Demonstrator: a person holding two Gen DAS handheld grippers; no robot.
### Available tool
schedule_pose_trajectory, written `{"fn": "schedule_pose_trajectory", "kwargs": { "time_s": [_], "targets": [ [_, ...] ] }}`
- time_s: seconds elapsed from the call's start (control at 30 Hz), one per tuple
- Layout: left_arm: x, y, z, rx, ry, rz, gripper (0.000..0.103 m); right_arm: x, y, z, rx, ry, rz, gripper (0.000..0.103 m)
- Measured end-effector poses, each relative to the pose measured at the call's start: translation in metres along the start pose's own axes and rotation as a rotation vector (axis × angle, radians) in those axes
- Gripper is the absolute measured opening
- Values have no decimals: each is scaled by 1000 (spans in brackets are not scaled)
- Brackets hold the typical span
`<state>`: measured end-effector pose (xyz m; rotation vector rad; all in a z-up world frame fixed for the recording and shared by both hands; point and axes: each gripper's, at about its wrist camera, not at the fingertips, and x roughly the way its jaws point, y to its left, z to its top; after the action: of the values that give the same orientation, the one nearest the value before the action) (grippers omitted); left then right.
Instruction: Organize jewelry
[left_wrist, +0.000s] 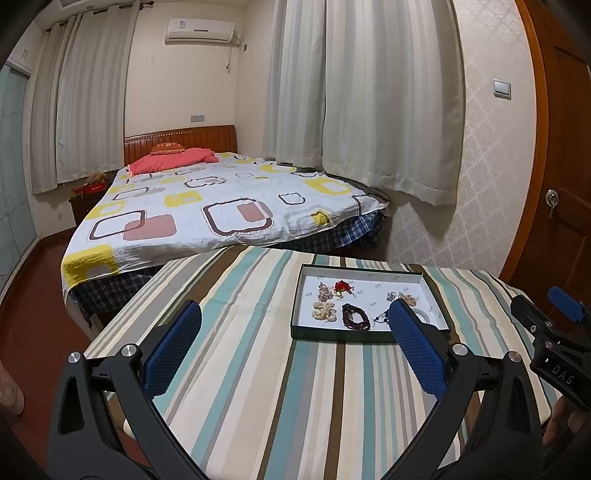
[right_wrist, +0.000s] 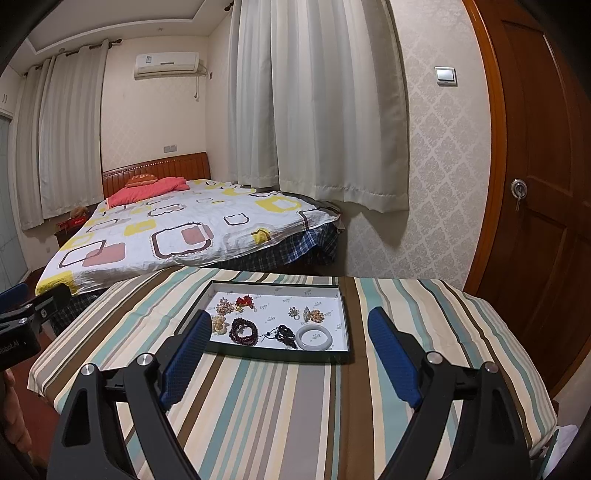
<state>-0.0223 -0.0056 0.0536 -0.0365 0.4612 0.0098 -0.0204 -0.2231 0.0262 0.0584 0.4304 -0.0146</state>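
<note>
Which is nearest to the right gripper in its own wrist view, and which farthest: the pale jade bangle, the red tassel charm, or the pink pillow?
1. Pale jade bangle, tray's near right.
2. Red tassel charm, tray's far left.
3. Pink pillow, on the bed beyond.

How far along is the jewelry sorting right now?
Nothing looks done yet: the beads, bangle and other pieces all lie loose in the tray. Nothing is in hand; the left claw and right claw are open, short of the tray. All the sorting remains.
</note>
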Motion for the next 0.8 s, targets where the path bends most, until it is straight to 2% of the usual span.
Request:
{"fn": "schedule_pose_trajectory", "kwargs": {
  "time_s": [0.8],
  "targets": [
    [2,2,0,-1,-3,2,99,1,-1,0,-2,-2,-1,84]
  ]
}}
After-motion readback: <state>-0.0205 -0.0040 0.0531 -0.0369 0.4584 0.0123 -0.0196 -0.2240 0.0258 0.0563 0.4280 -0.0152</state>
